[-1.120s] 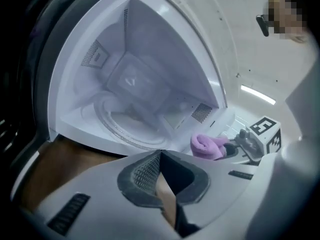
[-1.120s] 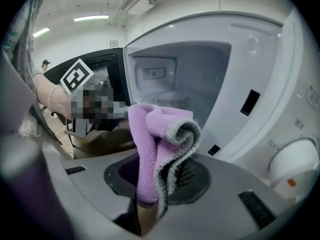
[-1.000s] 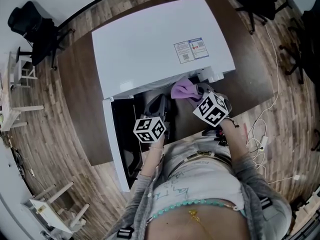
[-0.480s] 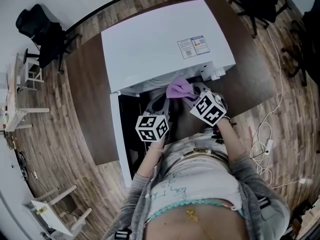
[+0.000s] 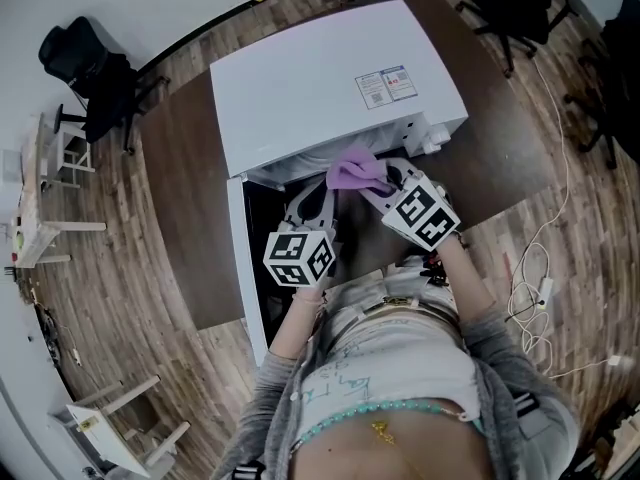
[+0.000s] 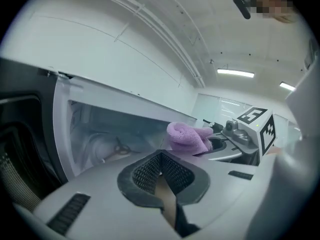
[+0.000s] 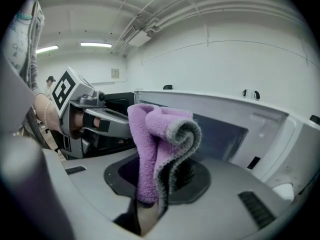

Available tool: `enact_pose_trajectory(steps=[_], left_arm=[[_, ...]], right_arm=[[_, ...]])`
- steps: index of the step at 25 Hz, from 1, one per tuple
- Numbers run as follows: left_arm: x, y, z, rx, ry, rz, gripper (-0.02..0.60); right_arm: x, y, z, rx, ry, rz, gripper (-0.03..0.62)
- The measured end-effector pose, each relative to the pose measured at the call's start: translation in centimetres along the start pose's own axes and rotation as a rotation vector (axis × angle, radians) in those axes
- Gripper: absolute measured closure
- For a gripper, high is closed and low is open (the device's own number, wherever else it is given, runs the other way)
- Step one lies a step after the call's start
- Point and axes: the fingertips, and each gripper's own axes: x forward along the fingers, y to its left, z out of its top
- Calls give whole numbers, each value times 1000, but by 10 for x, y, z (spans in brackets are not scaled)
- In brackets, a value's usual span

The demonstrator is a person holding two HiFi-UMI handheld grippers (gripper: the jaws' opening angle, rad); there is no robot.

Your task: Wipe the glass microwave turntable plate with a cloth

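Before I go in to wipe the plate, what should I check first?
1. Cloth held in right gripper: ok, jaws shut on it.
2. Left gripper free: ok, shut with nothing between its jaws.
3. Microwave door open: ok.
4. Plate in place inside: cannot tell; the left gripper view shows only a hazy round shape in there.
5. Grippers not touching each other: ok, side by side in front of the opening.

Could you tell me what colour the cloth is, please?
The cloth is lilac with a grey edge; clearest in the right gripper view.
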Motion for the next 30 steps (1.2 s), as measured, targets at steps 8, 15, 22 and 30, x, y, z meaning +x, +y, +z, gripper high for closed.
enact_pose_trajectory(steps=[8, 15, 22, 30], left_arm=[[-20, -14, 38, 29, -70, -15, 571], [-28, -23, 77, 124, -125, -49, 571], [-24, -29, 97, 225, -167, -80, 571], [-24, -25, 98, 242, -172, -80, 571]], right_arm=[[-26, 7, 40, 41, -146, -7, 482], [-48, 4, 76, 50, -264, -37, 482], [-57, 4, 92, 49, -345, -83, 482], [-55, -4, 87, 111, -365, -138, 482]])
